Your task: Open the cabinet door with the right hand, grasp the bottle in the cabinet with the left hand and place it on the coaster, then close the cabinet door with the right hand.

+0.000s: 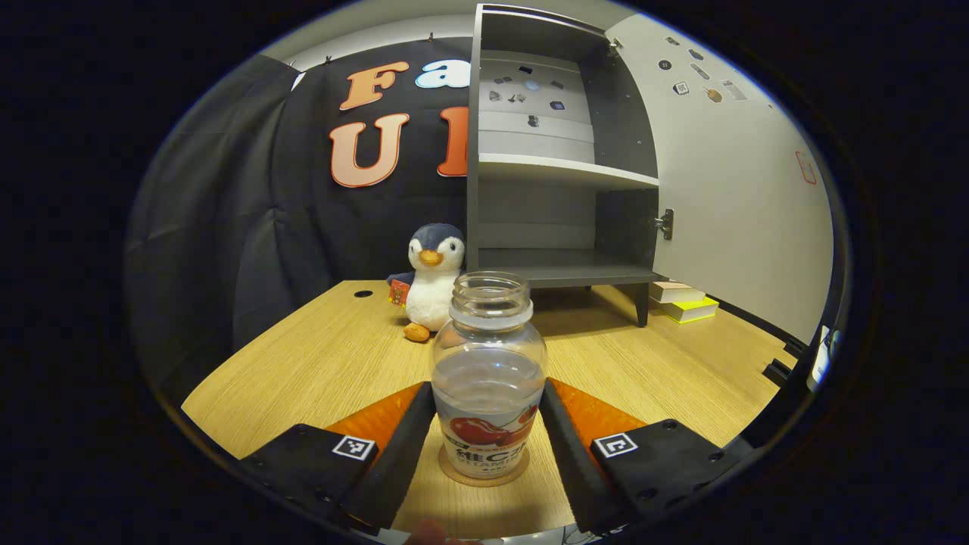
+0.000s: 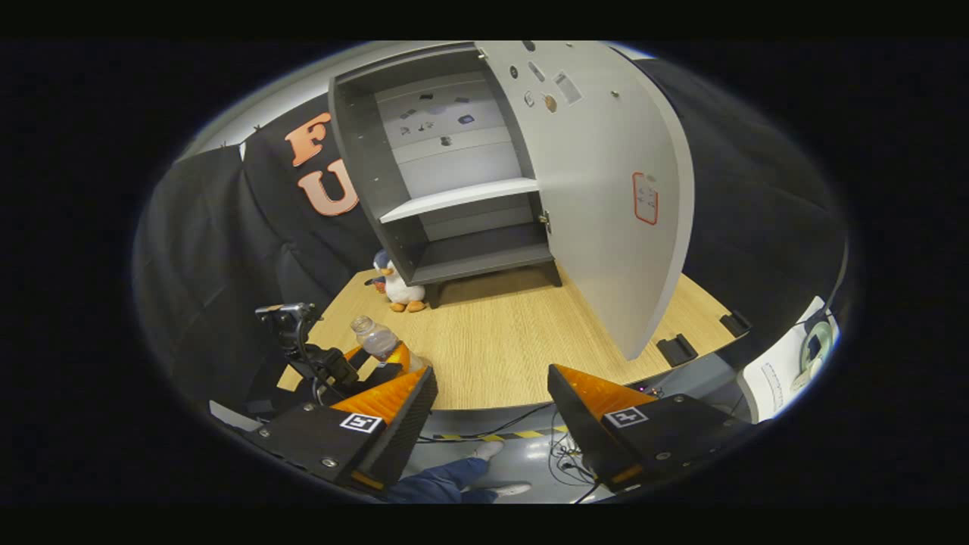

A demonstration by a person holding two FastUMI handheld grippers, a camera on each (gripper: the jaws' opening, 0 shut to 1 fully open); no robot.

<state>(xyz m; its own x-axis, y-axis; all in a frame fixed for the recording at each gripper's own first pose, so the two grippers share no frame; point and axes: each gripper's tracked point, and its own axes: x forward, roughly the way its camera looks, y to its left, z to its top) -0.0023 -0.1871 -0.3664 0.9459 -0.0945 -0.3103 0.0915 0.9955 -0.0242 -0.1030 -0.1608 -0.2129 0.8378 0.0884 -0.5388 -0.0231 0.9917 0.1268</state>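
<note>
A clear capless bottle (image 1: pixel 488 363) with a red-printed label stands upright on a round cork coaster (image 1: pixel 484 480) on the wooden table (image 1: pixel 303 356). My left gripper (image 1: pixel 488 397) is shut on the bottle, one finger against each side of its lower body. The grey cabinet (image 1: pixel 560 174) stands behind with its white door (image 1: pixel 734 189) swung wide open and its shelves bare. In the right gripper view, my right gripper (image 2: pixel 492 386) is open and holds nothing, back off the table's near edge, facing the cabinet (image 2: pixel 454 197) and door (image 2: pixel 606 189). The bottle (image 2: pixel 376 338) shows at lower left.
A plush penguin (image 1: pixel 433 280) sits left of the cabinet's foot. Stacked books (image 1: pixel 685 303) lie under the open door. Below the table edge in the right gripper view are a person's leg and shoe (image 2: pixel 462 477) and floor cables (image 2: pixel 564 454).
</note>
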